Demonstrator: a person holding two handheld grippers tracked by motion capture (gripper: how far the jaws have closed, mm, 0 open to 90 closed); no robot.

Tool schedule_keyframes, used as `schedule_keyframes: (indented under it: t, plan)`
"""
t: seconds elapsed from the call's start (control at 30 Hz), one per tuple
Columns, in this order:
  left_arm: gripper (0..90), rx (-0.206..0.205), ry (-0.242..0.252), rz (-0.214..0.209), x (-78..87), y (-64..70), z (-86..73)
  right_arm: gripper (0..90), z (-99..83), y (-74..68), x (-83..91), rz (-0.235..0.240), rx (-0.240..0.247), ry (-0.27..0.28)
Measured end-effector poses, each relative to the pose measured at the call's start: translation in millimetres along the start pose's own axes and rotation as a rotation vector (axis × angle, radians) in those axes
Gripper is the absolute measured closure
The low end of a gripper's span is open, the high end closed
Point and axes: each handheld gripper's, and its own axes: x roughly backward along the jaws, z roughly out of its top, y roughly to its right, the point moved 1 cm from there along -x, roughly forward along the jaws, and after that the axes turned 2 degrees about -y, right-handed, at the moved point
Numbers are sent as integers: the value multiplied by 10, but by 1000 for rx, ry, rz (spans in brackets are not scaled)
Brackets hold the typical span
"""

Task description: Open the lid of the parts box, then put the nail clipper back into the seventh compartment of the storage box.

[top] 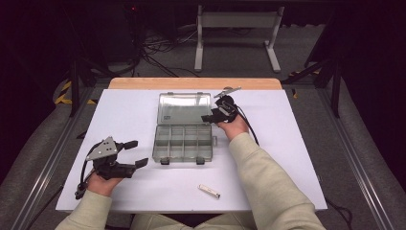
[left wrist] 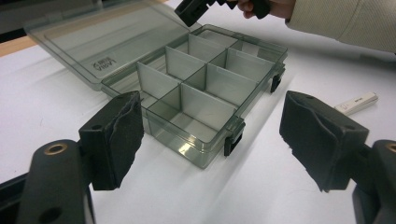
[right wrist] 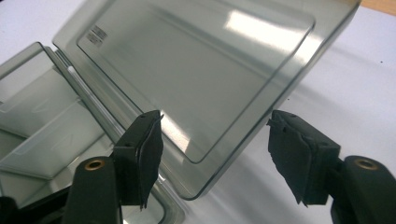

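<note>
A clear grey compartment box (top: 183, 142) lies open in the middle of the white table (top: 124, 115), its lid (top: 184, 108) folded back behind it. The compartments (left wrist: 205, 88) look empty. My right gripper (top: 214, 111) is at the lid's right edge, open. In the right gripper view the lid's corner (right wrist: 196, 70) reaches between the spread jaws of that gripper (right wrist: 215, 158), and no pad touches it. My left gripper (top: 137, 153) rests left of the box, open and holding nothing. From the left gripper (left wrist: 215, 140) the box stands just ahead.
A small white stick-shaped item (top: 209, 191) lies near the table's front edge, right of the box's front; it is also at the right in the left gripper view (left wrist: 357, 101). A wooden strip (top: 191, 83) runs along the table's far edge. Cables and a metal stand sit on the floor beyond.
</note>
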Motion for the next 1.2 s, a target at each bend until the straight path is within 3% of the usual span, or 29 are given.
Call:
schedule_keyframes:
  t: [0.2, 0.5, 0.77, 0.83, 1.2]
  plan:
    - [222, -4, 4, -2, 2, -9, 13, 306, 20, -91, 117, -8, 33, 7]
    - [167, 0, 29, 5, 33, -24, 25, 261, -35, -441, 606, 12, 136, 88]
    - [145, -16, 53, 30, 75, -15, 41, 253, -173, -688, 958, 35, 190, 141]
    - [133, -1, 57, 11, 73, -9, 43, 251, -227, -739, 1042, 38, 201, 154]
    - [80, -5, 78, 22, 98, 28, 48, 261, -391, -883, 1245, 64, 229, 173]
